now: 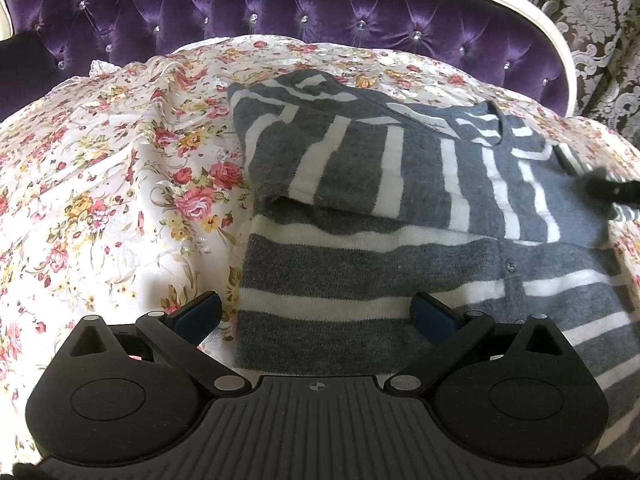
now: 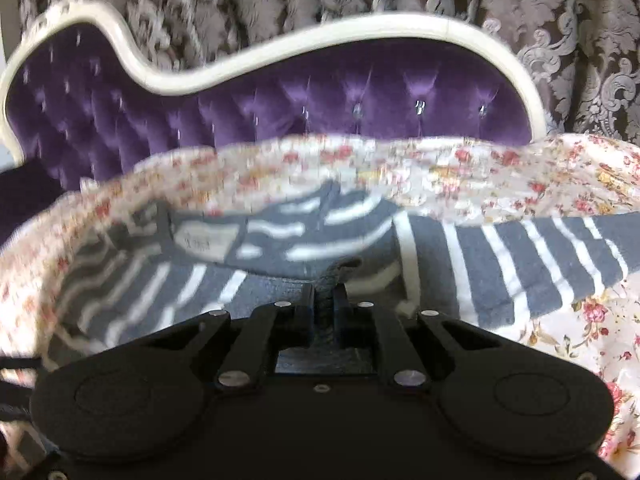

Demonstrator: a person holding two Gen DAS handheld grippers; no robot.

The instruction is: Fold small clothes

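A small grey-and-white striped cardigan point(image 1: 400, 184) lies on a floral bedspread point(image 1: 100, 184), its left sleeve folded across the chest. My left gripper point(image 1: 316, 314) hovers open over the hem, blue pads wide apart with nothing between them. In the right wrist view my right gripper point(image 2: 325, 300) is shut on a raised fold of the cardigan point(image 2: 280, 236) near the collar and its white label. The other sleeve point(image 2: 540, 256) stretches out to the right. The right gripper's dark tip point(image 1: 612, 190) shows at the cardigan's right edge in the left wrist view.
A purple tufted headboard point(image 1: 280, 12) with a cream frame point(image 2: 280, 68) rises behind the bed. Patterned damask wall covering point(image 2: 560, 40) lies beyond it. Floral bedspread spreads to the left of the cardigan and to its right point(image 2: 580, 340).
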